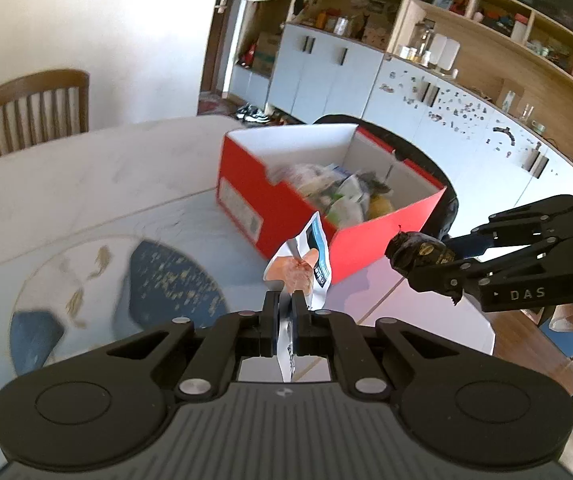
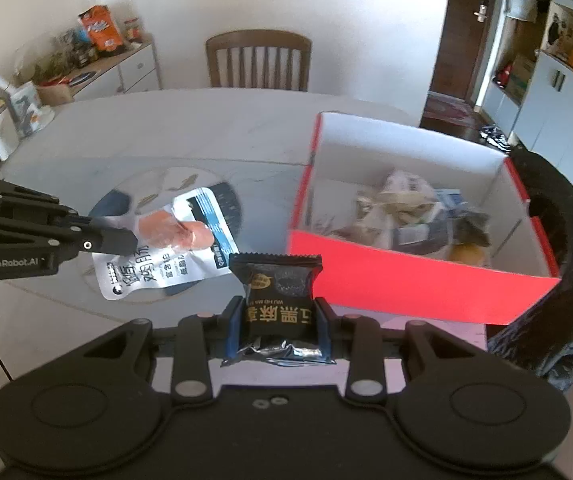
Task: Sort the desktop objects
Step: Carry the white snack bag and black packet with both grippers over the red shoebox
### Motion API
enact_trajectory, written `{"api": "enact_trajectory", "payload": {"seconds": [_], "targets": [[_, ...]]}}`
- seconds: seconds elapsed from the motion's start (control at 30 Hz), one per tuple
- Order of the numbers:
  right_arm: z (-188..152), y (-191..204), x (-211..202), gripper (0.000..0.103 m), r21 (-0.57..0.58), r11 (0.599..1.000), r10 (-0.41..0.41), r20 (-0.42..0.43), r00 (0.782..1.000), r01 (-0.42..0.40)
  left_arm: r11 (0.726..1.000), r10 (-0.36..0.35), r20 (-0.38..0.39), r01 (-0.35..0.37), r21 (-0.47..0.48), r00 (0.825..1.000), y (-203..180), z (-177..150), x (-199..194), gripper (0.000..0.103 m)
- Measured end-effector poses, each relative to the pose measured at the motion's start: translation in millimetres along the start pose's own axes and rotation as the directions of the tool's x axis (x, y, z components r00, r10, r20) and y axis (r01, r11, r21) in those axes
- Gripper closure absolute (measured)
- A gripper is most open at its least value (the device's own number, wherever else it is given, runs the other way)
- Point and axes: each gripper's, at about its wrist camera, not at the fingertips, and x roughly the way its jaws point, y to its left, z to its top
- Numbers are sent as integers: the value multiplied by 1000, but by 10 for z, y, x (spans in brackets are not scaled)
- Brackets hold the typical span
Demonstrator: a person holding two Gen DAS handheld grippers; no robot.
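You're mid-carry with both hands. Your left gripper [image 1: 285, 300] is clamped on the white sausage pouch [image 2: 166, 248], and your right gripper [image 2: 278, 312] is pinching the black snack packet [image 2: 276, 296]. Both hang just short of the red box [image 2: 418, 280], near its front wall. Next, I'd say get each one over the opening, above the snacks already inside, then let go.

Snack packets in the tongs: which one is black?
The small black packet with gold writing, in the right tongs. The left tongs hold a white pouch picturing a sausage.
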Motion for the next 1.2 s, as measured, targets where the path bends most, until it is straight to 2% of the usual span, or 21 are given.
{"api": "enact_trajectory", "payload": {"seconds": [0.47,0.7,1.2], "targets": [[102,-636,-92,68,16,999,-42,39,998,41,999,-23,41,22,41,999,-458,521,316,98],[197,-974,-40,68,29,998,-55,39,998,54,998,18,46,-21,61,999,-615,778,531,98],[438,-1511,240,68,49,997,-59,44,997,57,993,122,-17,-122,4,992,-640,1174,1204,98]]}}
